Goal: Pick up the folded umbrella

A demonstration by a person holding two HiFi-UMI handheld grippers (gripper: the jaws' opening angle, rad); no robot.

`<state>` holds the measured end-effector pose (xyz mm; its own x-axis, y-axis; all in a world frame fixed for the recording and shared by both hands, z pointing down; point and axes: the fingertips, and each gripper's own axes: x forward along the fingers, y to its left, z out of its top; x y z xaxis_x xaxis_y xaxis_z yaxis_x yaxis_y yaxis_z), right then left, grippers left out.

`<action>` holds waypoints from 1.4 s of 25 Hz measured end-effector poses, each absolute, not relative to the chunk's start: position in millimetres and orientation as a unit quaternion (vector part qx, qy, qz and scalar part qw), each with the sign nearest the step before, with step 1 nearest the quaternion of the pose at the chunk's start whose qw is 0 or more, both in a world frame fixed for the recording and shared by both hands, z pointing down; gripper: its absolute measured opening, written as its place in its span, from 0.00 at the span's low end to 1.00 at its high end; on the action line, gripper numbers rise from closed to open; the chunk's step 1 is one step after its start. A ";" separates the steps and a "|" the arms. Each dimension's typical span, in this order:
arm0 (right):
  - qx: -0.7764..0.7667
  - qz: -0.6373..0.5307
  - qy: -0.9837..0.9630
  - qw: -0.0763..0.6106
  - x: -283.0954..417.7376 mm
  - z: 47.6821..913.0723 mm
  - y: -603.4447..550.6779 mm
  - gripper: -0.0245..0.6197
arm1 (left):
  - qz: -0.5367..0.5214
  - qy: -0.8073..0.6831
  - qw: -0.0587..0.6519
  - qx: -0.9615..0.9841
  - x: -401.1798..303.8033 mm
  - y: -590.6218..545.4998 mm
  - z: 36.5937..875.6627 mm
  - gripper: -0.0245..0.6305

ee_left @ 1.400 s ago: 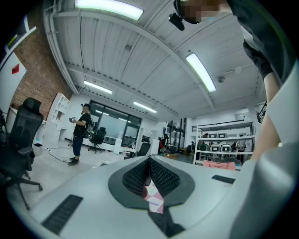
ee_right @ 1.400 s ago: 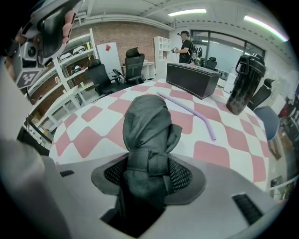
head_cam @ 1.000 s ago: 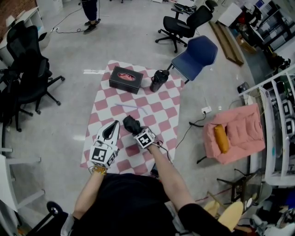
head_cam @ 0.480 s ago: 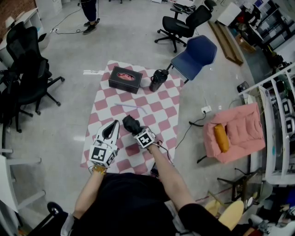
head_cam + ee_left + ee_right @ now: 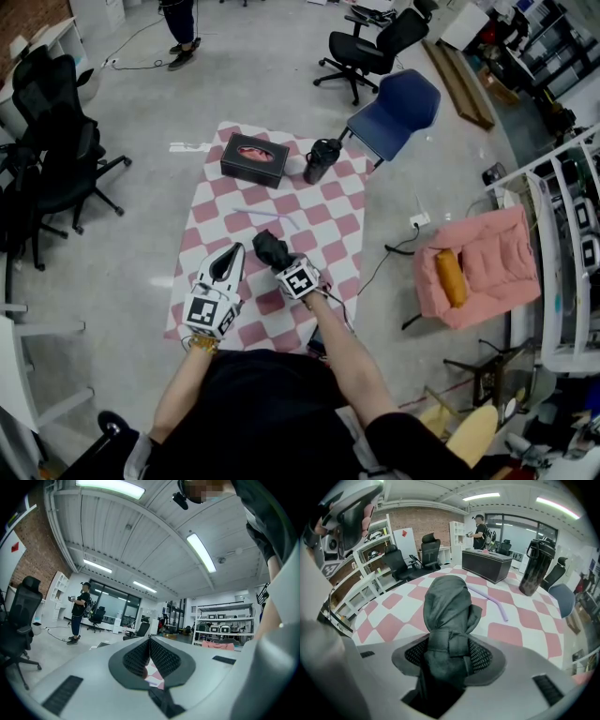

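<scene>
The person is leaning over a bench [image 5: 349,202] that is wearing a pink-and-white checkered cloth [image 5: 323,230]. The right claw [image 5: 275,258] is clamping its jaws on the folded umbrella [image 5: 266,244], a dark grey bundle sitting just below the centre of the head view. In the right gripper view that umbrella [image 5: 447,606] is filling the middle of the frame and pointing out over the cloth; I cannot tell whether its far end is touching. The left claw [image 5: 230,253] is hovering just left of it with jaws pressing together on nothing. Further up the cloth, a lilac straw [image 5: 272,217] is lying near the umbrella, while a black tissue box [image 5: 254,159] and a dark flask [image 5: 322,163] are standing near the top edge
</scene>
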<state>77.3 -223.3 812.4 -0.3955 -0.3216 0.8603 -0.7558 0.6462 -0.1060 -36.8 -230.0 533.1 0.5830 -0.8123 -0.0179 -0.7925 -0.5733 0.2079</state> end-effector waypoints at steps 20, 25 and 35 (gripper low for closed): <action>0.361 0.207 -0.808 0.416 85.5 785.3 -234.8 0.38 | -0.046 -0.439 0.079 0.894 -22.7 -227.6 532.6 0.06; 0.370 0.197 -0.814 0.402 79.8 770.3 -242.7 0.38 | -0.039 -0.436 0.074 0.896 -20.3 -227.4 531.7 0.06; 0.382 0.161 -0.831 0.372 66.5 733.9 -254.0 0.38 | -0.035 -0.434 0.072 0.897 -17.4 -228.0 534.5 0.06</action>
<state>66.5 -254.0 733.9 -0.4317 -0.5139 0.7413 -0.7539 0.6568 0.0163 -17.4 -228.0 534.5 0.6213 -0.7835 0.0007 -0.7735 -0.6133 0.1598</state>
